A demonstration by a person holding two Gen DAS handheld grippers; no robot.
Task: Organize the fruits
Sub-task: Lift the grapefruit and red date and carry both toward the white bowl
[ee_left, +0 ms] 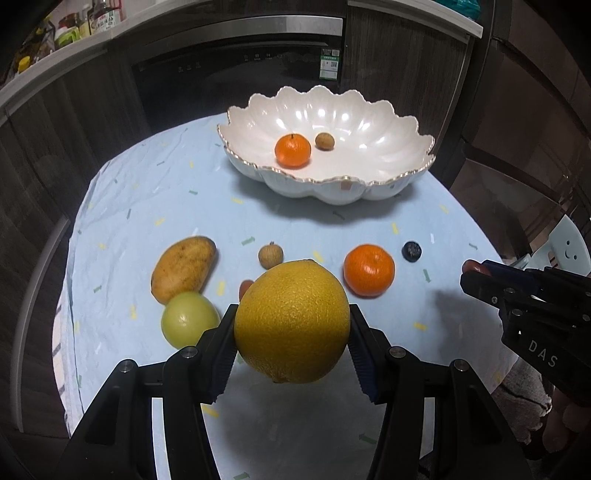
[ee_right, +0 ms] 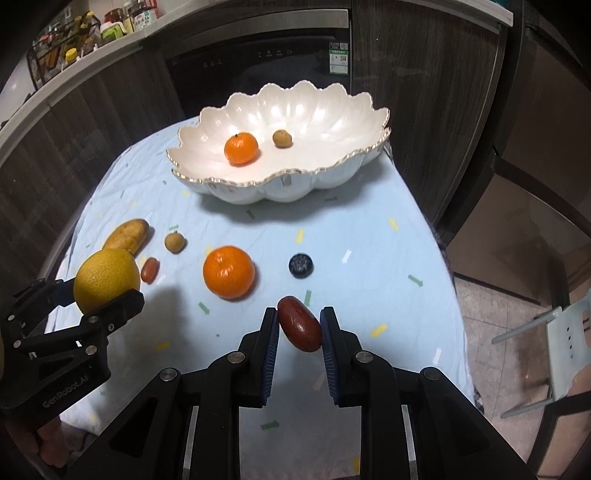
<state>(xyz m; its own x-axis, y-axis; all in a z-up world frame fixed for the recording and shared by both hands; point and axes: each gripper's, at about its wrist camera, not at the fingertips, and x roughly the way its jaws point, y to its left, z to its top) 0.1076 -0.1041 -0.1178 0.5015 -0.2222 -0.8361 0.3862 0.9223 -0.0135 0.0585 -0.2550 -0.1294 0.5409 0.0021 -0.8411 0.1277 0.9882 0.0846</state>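
My left gripper point(ee_left: 291, 314) is shut on a big yellow citrus point(ee_left: 291, 332), held above the blue tablecloth point(ee_left: 369, 221). My right gripper point(ee_right: 299, 314) is shut on a dark red date point(ee_right: 299, 328), also held off the cloth. A white scalloped bowl point(ee_left: 332, 181) at the far side holds a mandarin point(ee_left: 292, 150) and a longan point(ee_left: 324, 141). On the cloth lie a mango point(ee_left: 183, 268), a green apple point(ee_left: 188, 319), a second longan point(ee_left: 270, 255), another mandarin point(ee_left: 368, 270), a blueberry point(ee_left: 411, 251) and a small red date point(ee_right: 149, 270).
The table drops off at the left, right and near edges. A dark oven front point(ee_right: 258, 66) and cabinets stand behind the bowl. A shelf with bottles point(ee_right: 92, 33) is at the upper left. A pale chair point(ee_right: 565, 343) stands on the floor to the right.
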